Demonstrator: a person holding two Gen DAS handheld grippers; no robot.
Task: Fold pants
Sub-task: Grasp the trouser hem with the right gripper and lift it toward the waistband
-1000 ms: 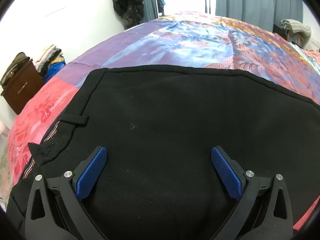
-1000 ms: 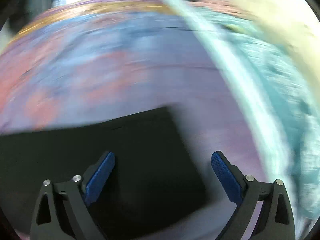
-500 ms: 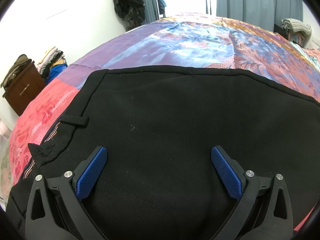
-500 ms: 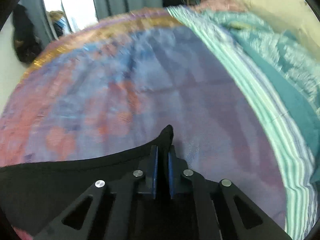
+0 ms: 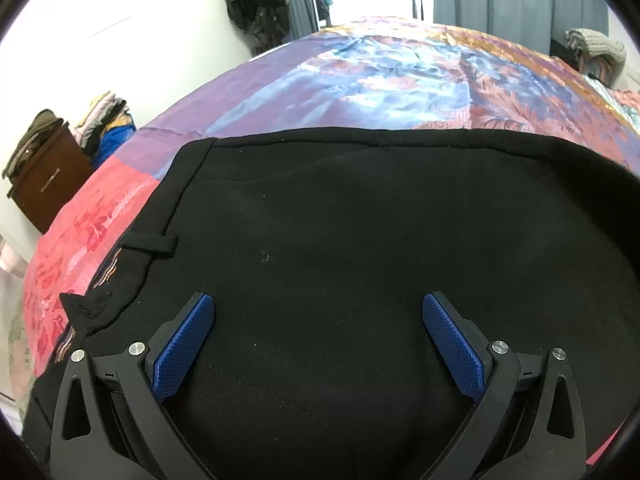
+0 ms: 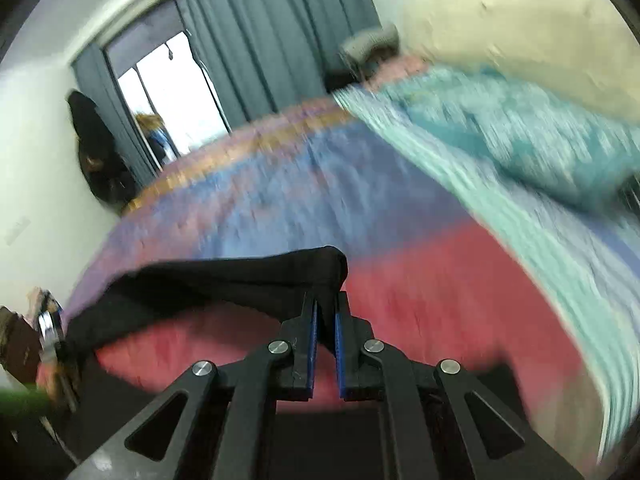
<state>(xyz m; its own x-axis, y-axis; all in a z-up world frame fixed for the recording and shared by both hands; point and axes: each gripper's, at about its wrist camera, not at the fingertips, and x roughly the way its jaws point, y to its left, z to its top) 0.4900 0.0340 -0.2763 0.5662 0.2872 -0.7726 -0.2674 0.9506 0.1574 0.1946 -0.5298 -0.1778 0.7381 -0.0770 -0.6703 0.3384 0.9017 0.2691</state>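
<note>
Since the earlier frame, the right tool (image 6: 325, 320) has clamped onto an edge of the black pants (image 5: 360, 280) and swung across the bed, so red and purple bedspread (image 6: 420, 280) now lies below it where purple and blue lay before; its view is blurred by motion. Its 2 blue pads are pressed together on a fold of the black cloth, which rises off the bed and trails away to the left of that view. The left tool (image 5: 318, 340) has stayed where it was, its jaws spread wide and gripping nothing, with its 2 blue fingers (image 5: 184, 344) hanging over the middle of the pants. From the left view, the pants lie flat on the bedspread, with a belt loop (image 5: 150, 242) and the waistband edge near the left finger. Beyond the bed stand grey curtains (image 6: 272, 40), a bright window (image 6: 176, 92) and a brown cabinet (image 5: 48, 176) piled with clothes. Teal bedding (image 6: 520, 132) lies at the right of the right view.
</note>
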